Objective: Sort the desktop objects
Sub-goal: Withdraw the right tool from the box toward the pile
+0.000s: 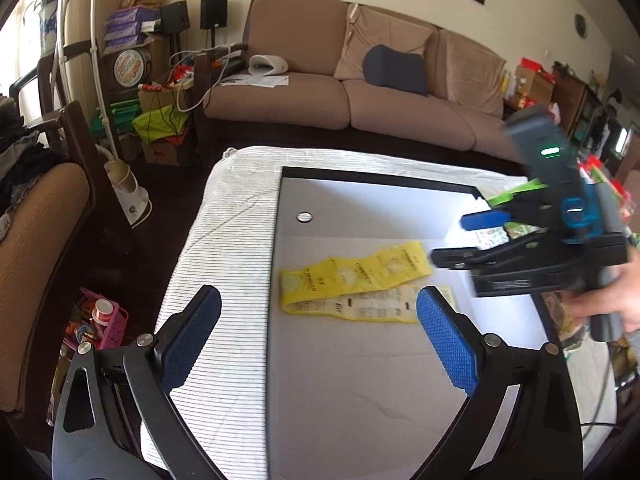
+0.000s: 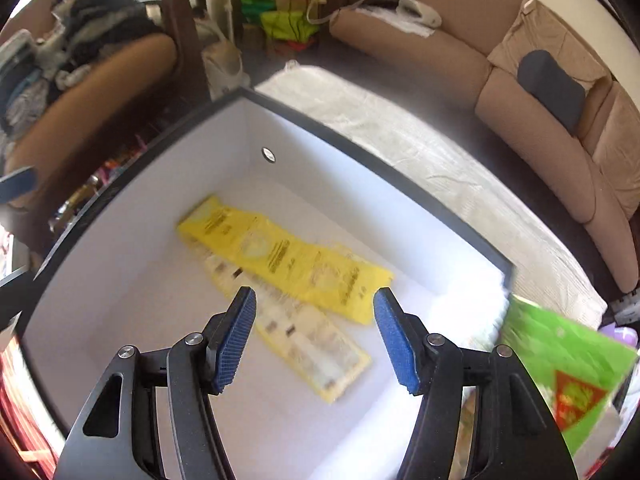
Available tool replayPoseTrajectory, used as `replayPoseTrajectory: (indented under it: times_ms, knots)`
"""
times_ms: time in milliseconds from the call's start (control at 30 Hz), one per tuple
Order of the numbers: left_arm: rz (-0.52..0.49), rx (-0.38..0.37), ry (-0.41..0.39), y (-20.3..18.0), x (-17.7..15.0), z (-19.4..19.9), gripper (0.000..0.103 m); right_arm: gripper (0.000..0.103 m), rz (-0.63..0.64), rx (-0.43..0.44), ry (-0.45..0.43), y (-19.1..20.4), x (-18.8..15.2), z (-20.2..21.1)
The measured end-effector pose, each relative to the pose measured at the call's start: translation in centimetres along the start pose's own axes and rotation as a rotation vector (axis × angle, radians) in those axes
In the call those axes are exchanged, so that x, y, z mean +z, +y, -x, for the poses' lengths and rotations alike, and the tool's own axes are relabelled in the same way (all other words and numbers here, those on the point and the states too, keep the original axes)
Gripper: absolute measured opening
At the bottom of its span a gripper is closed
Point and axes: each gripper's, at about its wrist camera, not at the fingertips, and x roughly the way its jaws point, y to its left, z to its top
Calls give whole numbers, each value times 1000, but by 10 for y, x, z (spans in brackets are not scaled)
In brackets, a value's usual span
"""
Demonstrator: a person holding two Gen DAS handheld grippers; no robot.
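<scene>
Nearest the left wrist lens, left gripper (image 1: 318, 326) with blue-padded fingers (image 1: 192, 336) spread wide and empty, hovering over the near rim of the white box (image 1: 360, 380) and the striped cloth (image 1: 224, 280) beneath it; box black-edged, shallow, with a small round hole (image 1: 304, 217) in its far wall; inside on the floor, a yellow packet strip (image 1: 356, 272) lying flat, overlapping a paler strip (image 1: 360, 310) just beside and partly under it; both well inside the box, untouched by either tool.

Seen from the left wrist, right gripper (image 1: 460, 240) blurred at the box's right side, held in a hand (image 1: 612, 296); from its own lens, right gripper (image 2: 316, 340) parted to a middling width, nothing between the pads, poised above the two strips (image 2: 288, 260); green package (image 2: 560, 368) lying outside the box at its right corner, smeared by blur; brown sofa (image 1: 344, 96) behind the table.
</scene>
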Motion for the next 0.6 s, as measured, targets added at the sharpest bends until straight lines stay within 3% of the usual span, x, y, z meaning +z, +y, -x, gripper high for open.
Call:
replayPoseTrajectory:
  times_ms: [167,333,600]
  knots:
    - [7,-82,0,-42,-5,13,99,76,-74,19,-92,-35,-60,72]
    - [-49,-138,-9,-111,-12,26,99,76,-191,-17,-128,-79,-111,118]
    - [-117,-177,14,-220,-37,25,99,76,-368,-23,-162,-140,-191,144]
